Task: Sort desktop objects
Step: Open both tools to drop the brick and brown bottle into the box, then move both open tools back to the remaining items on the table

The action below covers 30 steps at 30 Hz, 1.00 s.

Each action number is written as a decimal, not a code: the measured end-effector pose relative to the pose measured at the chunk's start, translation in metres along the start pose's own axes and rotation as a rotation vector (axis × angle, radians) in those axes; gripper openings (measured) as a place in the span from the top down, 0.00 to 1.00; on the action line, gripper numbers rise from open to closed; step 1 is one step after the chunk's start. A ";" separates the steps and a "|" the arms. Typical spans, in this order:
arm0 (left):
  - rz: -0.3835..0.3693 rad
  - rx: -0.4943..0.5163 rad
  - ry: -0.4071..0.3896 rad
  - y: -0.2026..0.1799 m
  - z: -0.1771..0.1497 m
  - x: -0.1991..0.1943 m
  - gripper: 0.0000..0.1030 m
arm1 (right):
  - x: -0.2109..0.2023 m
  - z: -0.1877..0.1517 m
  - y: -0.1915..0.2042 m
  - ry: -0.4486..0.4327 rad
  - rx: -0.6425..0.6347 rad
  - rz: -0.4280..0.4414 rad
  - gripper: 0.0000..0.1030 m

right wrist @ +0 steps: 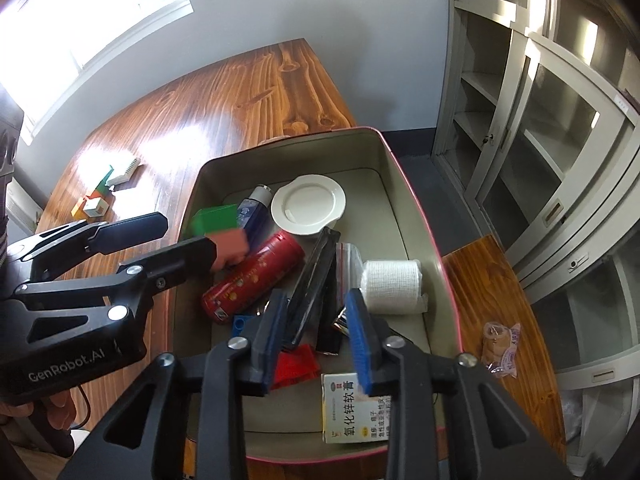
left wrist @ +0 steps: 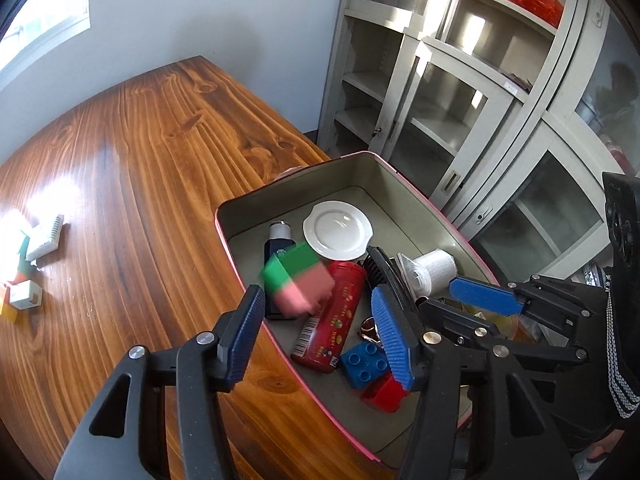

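Observation:
A pink-rimmed tin box (left wrist: 222, 229) (right wrist: 413, 200) holds a white plate (left wrist: 338, 230), a red can (left wrist: 332, 316), a dark bottle (left wrist: 278, 240), blue (left wrist: 364, 362) and red (left wrist: 384, 394) bricks, a gauze roll (right wrist: 392, 284) and a black comb-like piece (right wrist: 316, 284). A green-and-pink block (left wrist: 298, 284) (right wrist: 224, 232) shows blurred over the box's left side, between the fingers of my left gripper (left wrist: 318, 312) (right wrist: 188, 236); the pads stand apart from it. My right gripper (right wrist: 316, 308) is open above the box's near end. A white ointment carton (right wrist: 352, 408) lies below it, untouched.
The box rests on a wooden table (left wrist: 140, 160). Small blocks and a white comb-like piece (left wrist: 44, 236) (right wrist: 124, 172) lie on its far left. Glass-door cabinets (left wrist: 460, 100) stand to the right. A wrapped snack packet (right wrist: 502, 350) lies right of the box.

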<state>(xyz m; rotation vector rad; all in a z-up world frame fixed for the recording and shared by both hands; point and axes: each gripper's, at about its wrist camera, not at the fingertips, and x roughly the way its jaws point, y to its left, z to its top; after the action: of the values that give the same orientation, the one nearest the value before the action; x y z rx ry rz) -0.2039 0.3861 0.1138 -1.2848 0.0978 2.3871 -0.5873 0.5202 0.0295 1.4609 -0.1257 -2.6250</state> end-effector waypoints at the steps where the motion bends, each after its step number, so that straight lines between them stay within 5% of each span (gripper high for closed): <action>1: 0.001 -0.002 -0.001 0.001 -0.001 -0.001 0.42 | 0.000 0.000 0.001 -0.001 -0.001 0.000 0.62; 24: 0.066 -0.108 0.046 0.055 -0.022 -0.006 0.42 | 0.005 0.000 0.047 -0.006 -0.055 0.022 0.41; 30: 0.090 -0.158 0.044 0.079 -0.027 -0.010 0.34 | 0.011 0.002 0.066 0.002 -0.088 0.022 0.40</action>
<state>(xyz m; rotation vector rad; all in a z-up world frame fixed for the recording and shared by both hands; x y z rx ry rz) -0.2095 0.3043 0.0953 -1.4335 -0.0214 2.4846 -0.5901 0.4530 0.0302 1.4253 -0.0255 -2.5767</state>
